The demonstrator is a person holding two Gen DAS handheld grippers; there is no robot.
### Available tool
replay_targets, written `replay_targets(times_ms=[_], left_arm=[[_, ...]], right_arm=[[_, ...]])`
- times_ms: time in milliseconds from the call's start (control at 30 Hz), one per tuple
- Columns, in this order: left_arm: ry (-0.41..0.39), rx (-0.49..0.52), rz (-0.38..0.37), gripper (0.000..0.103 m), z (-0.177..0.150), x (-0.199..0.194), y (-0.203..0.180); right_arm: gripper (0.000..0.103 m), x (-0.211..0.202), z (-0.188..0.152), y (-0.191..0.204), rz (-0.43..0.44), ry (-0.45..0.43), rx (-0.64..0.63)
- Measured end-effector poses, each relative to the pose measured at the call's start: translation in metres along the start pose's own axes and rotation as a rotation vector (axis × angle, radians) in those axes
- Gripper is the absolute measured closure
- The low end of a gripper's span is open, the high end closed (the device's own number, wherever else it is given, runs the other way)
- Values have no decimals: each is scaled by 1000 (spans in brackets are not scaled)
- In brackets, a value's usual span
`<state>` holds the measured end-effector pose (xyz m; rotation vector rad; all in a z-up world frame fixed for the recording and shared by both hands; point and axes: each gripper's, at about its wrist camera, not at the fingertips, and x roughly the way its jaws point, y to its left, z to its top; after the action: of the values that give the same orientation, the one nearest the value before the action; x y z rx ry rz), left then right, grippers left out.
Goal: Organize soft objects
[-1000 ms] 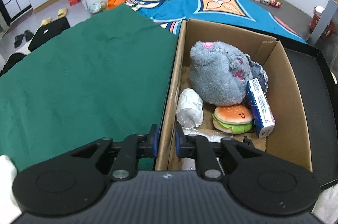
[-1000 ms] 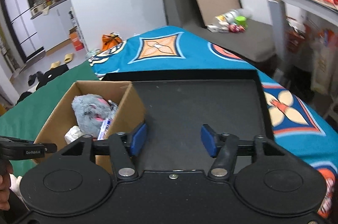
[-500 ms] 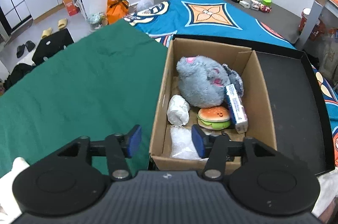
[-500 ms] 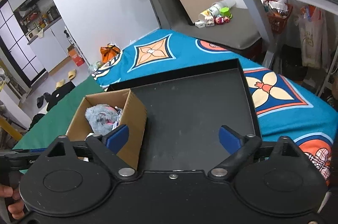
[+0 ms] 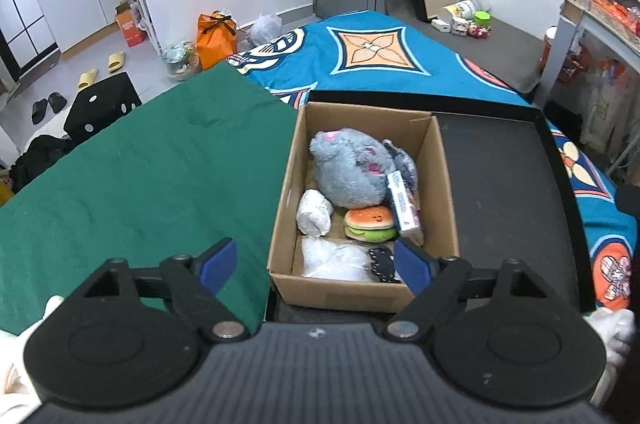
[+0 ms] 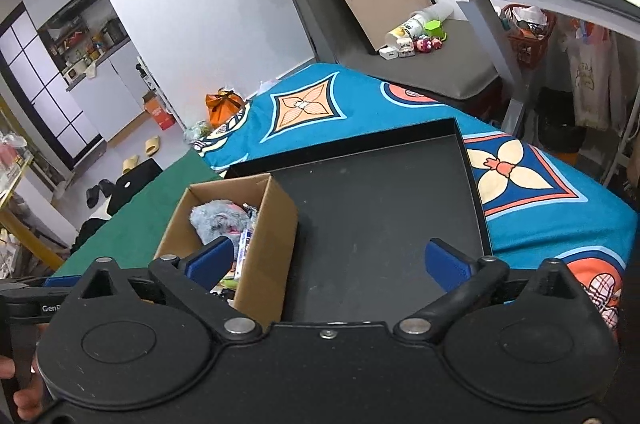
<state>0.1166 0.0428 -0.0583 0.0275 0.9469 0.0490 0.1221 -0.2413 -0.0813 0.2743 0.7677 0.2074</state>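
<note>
One partial "Gen" marking on left gripper (image 6: 60,282) handle, remainder hidden.

Bright even indoor light, soft shadows, sharp (fisheye-bent edges).

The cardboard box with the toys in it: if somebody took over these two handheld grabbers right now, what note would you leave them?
Left gripper: fingers opening, nothing between them, above the near end of the cardboard box.
Right gripper: fingers opening, empty, over the black tray.
In the box: grey plush, burger toy, white wad, blue-and-white packet, clear bag.
Done: soft things appear boxed.
Left: none visible outside the box; check around.
</note>
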Motion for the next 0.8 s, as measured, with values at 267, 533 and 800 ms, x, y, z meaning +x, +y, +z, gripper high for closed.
replay_targets(times_ms=[267, 533, 800], left_arm=[[-31, -11, 8, 10, 0, -34, -3], [-54, -5, -12, 8, -8, -68, -14], [-106, -19, -16, 7, -26, -103, -17]], right_arm=[[0, -21, 0, 6, 4, 6, -32], [0, -50, -3, 10, 16, -23, -57], [0, -77, -10, 17, 32, -41, -95]])
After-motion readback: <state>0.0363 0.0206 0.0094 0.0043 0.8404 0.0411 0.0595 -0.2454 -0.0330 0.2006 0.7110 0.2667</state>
